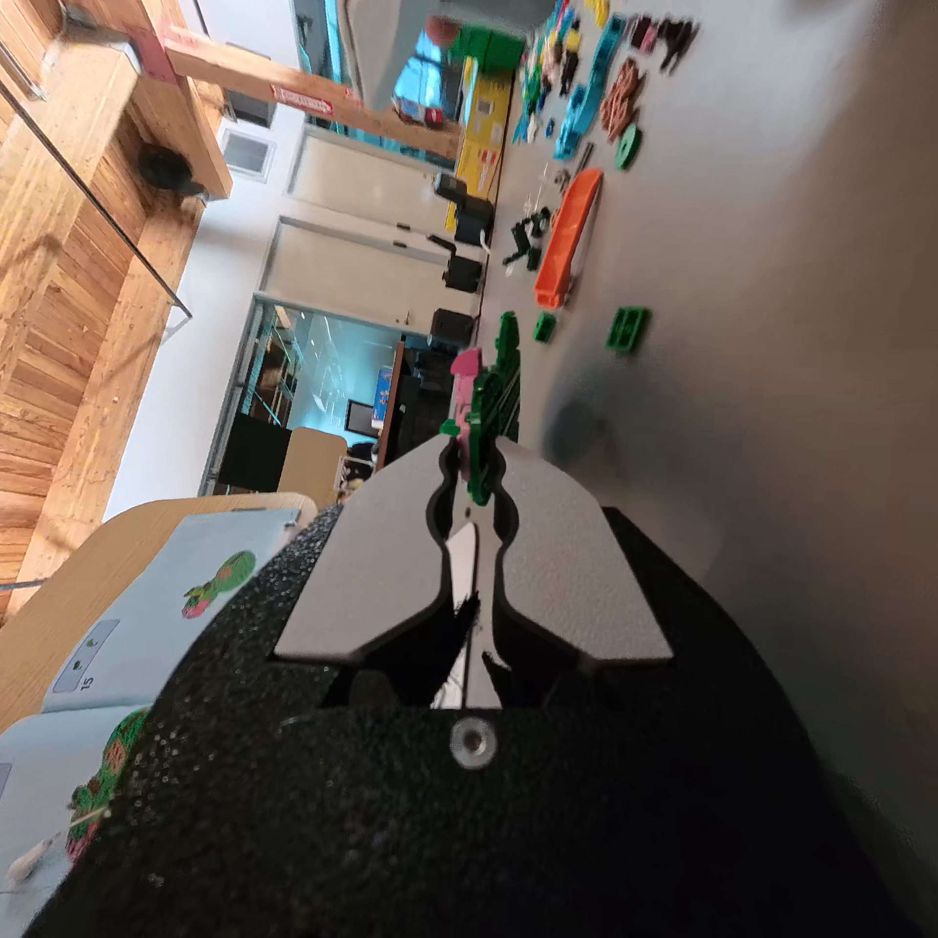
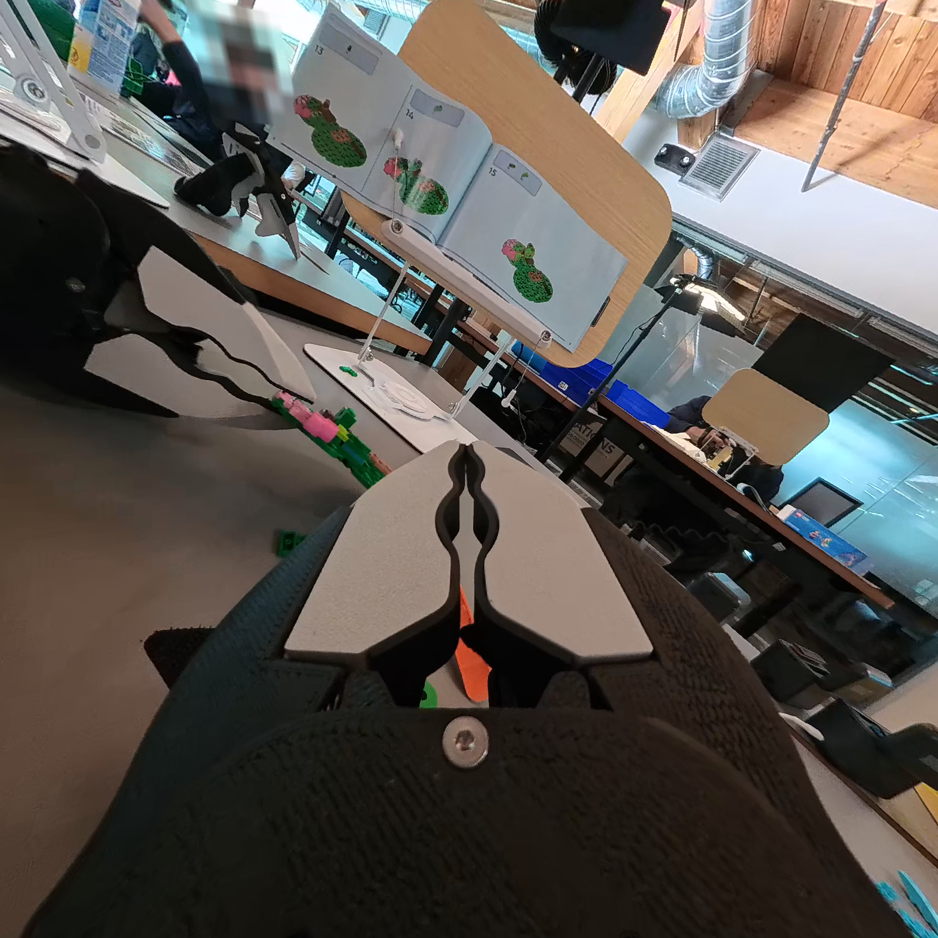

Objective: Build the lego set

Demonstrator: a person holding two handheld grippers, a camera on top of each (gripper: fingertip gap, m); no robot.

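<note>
Your left gripper (image 1: 472, 457) is clamping the green-and-pink plastic brick assembly (image 1: 490, 406) by its edge above the grey table (image 1: 761, 457), steadying it, while your closed, empty right gripper (image 2: 466, 449) is hovering beside it.

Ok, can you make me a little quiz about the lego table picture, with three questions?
1. True or false: the left gripper is shut on the green and pink lego model.
2. Which is the long piece lying on the table? A) orange boat hull B) red car C) white plane
3. Fill in: the right gripper holds ____.

Key: 1 true; 2 A; 3 nothing, its fingers meet at the tips.
</note>
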